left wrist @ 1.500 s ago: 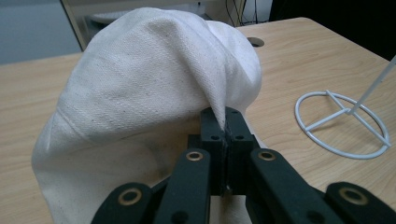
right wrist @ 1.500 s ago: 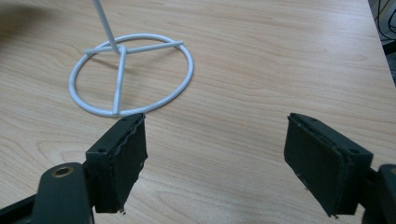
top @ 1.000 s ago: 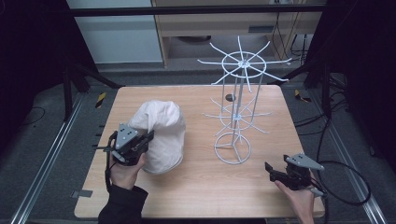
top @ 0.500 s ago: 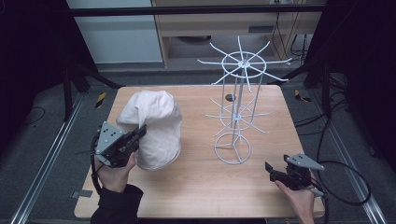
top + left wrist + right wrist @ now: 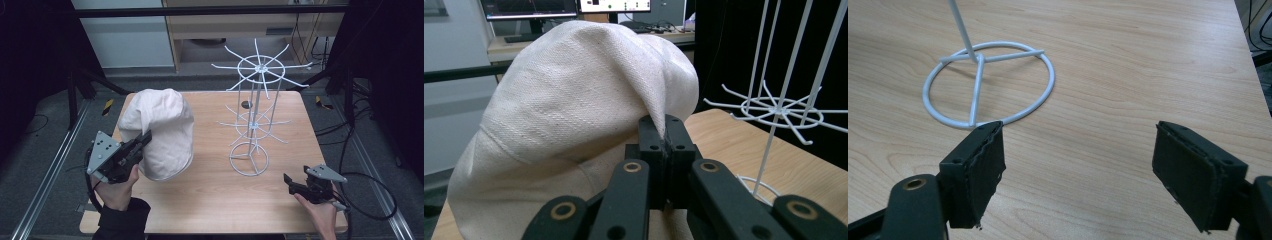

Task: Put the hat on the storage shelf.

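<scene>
The left gripper [image 5: 663, 150], clamped on a fold of the cream canvas hat [image 5: 160, 131] at the worktop's [image 5: 210, 195] left, seems mid-lift, probably toward the white wire rack [image 5: 253, 107], while the right gripper [image 5: 1078, 180] waits wide open, empty.

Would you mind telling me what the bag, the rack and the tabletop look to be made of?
Bag: off-white woven cloth, likely canvas; its weave and a seam show. Rack: thin wire with a glossy white coating, probably metal. Table: pale wood-grain surface, matte; solid wood or laminate, I cannot tell.
</scene>
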Demonstrator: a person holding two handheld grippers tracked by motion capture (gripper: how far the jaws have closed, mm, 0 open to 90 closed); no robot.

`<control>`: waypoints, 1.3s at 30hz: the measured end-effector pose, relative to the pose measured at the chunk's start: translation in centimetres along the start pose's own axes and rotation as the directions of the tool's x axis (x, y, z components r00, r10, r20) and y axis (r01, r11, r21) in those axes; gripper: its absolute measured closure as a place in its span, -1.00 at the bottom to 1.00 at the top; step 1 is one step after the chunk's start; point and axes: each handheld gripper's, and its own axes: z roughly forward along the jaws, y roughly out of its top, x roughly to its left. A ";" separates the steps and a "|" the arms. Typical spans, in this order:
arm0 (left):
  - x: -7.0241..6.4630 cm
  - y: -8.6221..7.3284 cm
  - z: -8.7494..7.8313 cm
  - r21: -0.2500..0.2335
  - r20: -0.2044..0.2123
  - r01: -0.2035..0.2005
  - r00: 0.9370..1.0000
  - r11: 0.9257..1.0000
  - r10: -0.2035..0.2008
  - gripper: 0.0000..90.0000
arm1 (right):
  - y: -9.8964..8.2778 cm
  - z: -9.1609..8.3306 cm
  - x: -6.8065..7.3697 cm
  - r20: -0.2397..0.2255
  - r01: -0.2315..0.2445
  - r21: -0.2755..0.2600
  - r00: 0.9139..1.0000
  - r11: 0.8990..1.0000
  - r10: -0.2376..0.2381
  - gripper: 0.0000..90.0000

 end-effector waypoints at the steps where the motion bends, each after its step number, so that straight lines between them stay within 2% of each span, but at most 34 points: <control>1: 0.0 0.0 0.0 0.000 0.000 0.000 1.000 1.000 0.000 0.97 | 0.0 0.0 0.0 0.000 0.000 0.000 1.000 1.000 0.000 -0.53; 7: -0.9 1.3 -0.7 -0.048 0.013 -0.029 0.999 0.998 0.029 0.97 | 0.0 0.0 0.0 0.001 0.003 0.000 1.000 1.000 -0.003 -0.53; 13: -1.5 2.5 -1.8 -0.103 0.017 -0.054 0.998 0.993 0.055 0.97 | 0.0 0.0 0.0 -0.001 -0.004 0.001 1.000 1.000 0.004 -0.53; 17: -1.6 3.1 -2.1 -0.122 0.019 -0.061 0.998 0.991 0.064 0.97 | 0.0 0.0 0.0 -0.001 -0.007 0.003 1.000 1.000 0.007 -0.53; 23: -1.9 4.8 -2.9 -0.190 0.027 -0.075 0.996 0.979 0.081 0.97 | 0.0 0.0 0.0 -0.002 -0.010 0.003 1.000 1.000 0.010 -0.53; 29: -2.4 5.8 -3.3 -0.207 0.033 -0.083 0.995 0.975 0.092 0.97 | 0.0 0.0 0.0 -0.002 -0.012 0.003 1.000 1.000 0.012 -0.53; 30: -2.5 6.3 -3.5 -0.223 0.037 -0.082 0.995 0.971 0.092 0.97 | 0.0 0.0 -0.1 0.001 -0.008 0.002 1.000 1.000 0.008 -0.53; 39: -3.4 8.1 -4.3 -0.268 0.070 -0.088 0.991 0.959 0.111 0.97 | 0.0 0.0 -0.1 0.004 -0.010 0.003 1.000 1.000 0.010 -0.53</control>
